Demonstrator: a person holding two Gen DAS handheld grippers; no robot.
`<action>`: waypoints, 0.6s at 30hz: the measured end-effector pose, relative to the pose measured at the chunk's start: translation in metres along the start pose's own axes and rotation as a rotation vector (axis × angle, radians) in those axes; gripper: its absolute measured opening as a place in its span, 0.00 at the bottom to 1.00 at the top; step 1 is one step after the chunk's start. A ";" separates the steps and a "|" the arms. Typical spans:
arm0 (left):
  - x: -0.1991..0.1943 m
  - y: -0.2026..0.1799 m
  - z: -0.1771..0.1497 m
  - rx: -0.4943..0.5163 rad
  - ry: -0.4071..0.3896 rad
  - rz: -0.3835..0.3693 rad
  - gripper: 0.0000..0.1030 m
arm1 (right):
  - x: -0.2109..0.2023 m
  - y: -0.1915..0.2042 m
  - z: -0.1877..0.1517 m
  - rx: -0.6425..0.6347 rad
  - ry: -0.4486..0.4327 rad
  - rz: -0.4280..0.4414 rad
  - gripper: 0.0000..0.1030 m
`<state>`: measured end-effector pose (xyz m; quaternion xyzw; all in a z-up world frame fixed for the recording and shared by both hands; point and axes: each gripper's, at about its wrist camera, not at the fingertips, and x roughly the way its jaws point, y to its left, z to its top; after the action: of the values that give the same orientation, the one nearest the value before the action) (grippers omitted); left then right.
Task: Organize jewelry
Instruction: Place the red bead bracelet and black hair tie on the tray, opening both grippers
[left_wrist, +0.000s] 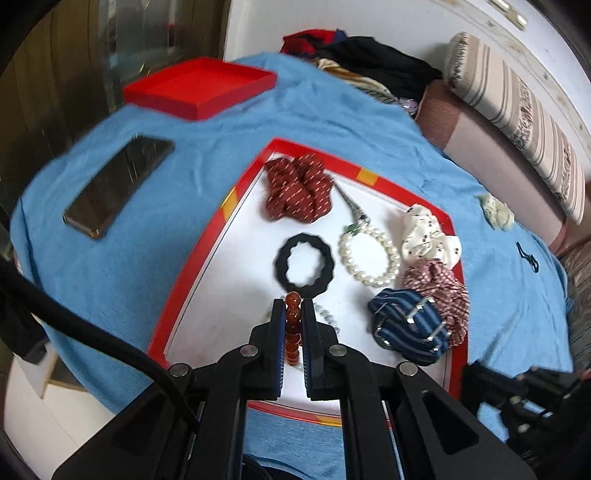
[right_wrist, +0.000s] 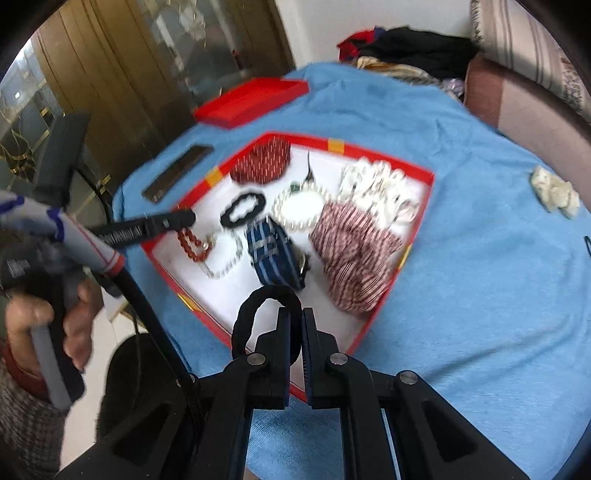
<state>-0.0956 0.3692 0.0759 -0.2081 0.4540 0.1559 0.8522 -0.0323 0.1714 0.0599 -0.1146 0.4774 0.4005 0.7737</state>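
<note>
A white tray with a red rim (left_wrist: 207, 243) lies on a blue cloth. My left gripper (left_wrist: 293, 304) is shut on an amber bead bracelet (left_wrist: 291, 339) over the tray's near end. In the right wrist view the same bracelet (right_wrist: 192, 243) hangs from that gripper's tip (right_wrist: 184, 219). My right gripper (right_wrist: 295, 314) is shut on a black hair tie (right_wrist: 258, 306) above the tray's near corner (right_wrist: 373, 157). In the tray lie a dark red scrunchie (left_wrist: 299, 188), a black wavy hair tie (left_wrist: 304, 264), a pearl bracelet (left_wrist: 369, 256) and a blue striped band (left_wrist: 406, 328).
White (left_wrist: 428, 236) and red-checked (left_wrist: 439, 291) scrunchies fill the tray's right side. A red box lid (left_wrist: 199, 88) and a phone (left_wrist: 118, 184) lie on the cloth to the left. Clothes (left_wrist: 376, 70) and a sofa (left_wrist: 480, 140) stand behind. A person's hand (right_wrist: 37, 321) holds the left tool.
</note>
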 end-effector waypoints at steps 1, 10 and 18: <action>0.003 0.003 -0.001 -0.009 0.006 -0.005 0.07 | 0.005 0.001 -0.002 -0.004 0.010 -0.005 0.06; 0.000 0.022 0.004 -0.096 -0.027 -0.017 0.32 | 0.026 0.002 0.003 0.000 0.035 -0.025 0.10; -0.032 0.011 0.002 -0.040 -0.136 0.052 0.56 | 0.000 -0.003 -0.005 0.019 -0.019 -0.030 0.26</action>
<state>-0.1169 0.3768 0.1016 -0.2023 0.3972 0.2010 0.8723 -0.0333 0.1670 0.0569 -0.1105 0.4720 0.3853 0.7853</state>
